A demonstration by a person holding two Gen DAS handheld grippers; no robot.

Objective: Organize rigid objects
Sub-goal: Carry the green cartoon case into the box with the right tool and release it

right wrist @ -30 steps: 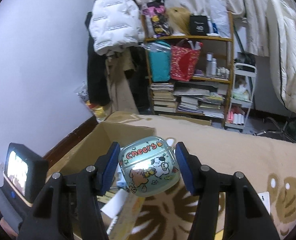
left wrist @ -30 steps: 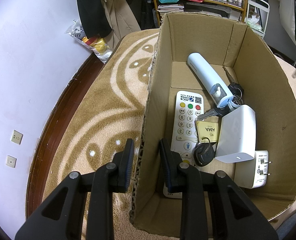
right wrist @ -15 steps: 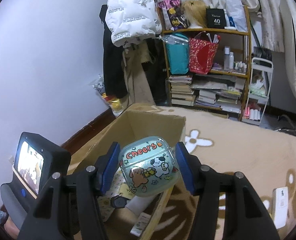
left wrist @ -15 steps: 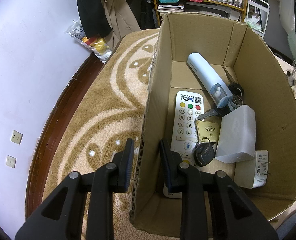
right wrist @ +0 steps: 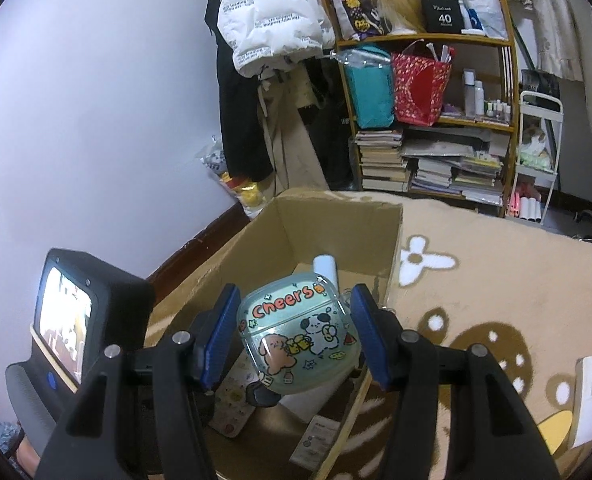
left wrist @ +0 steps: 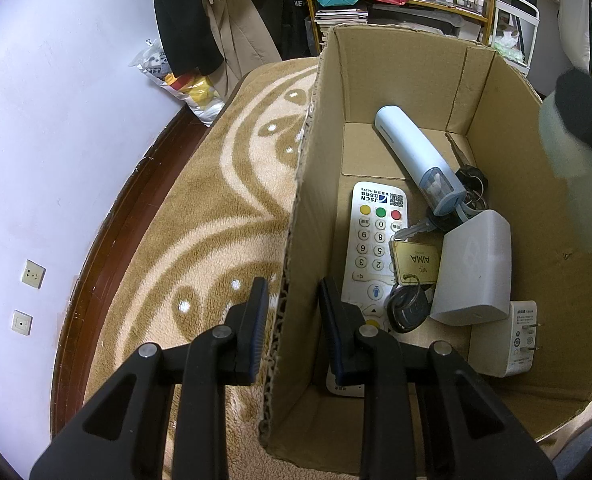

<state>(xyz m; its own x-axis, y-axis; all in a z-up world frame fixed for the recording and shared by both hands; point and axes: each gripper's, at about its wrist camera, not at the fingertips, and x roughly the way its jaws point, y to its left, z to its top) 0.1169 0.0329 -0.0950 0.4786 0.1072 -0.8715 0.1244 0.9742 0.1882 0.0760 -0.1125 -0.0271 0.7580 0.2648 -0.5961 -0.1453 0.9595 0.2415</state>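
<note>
A cardboard box (left wrist: 532,184) stands open on a tan patterned rug. My left gripper (left wrist: 292,316) is shut on the box's left wall, one finger outside and one inside. In the box lie a white remote (left wrist: 370,240), a pale blue tube-shaped device (left wrist: 412,156), keys with a gold tag (left wrist: 416,260), a white block (left wrist: 476,272) and a white plug adapter (left wrist: 508,336). My right gripper (right wrist: 294,312) is shut on a pale green earbud case (right wrist: 300,340) marked "Cheers". It hangs over the box's right side and shows as a blur in the left wrist view (left wrist: 576,168).
A pale wall and dark skirting run along the left of the rug (left wrist: 200,216). Behind the box stand a shelf (right wrist: 428,120) with bags and books, hanging coats and a white cart (right wrist: 536,160). A white flat item (right wrist: 588,392) lies on the rug at right.
My right gripper has come down and tilted over the box with the case, which now shows at the right edge of the left wrist view. The left gripper has not moved.
</note>
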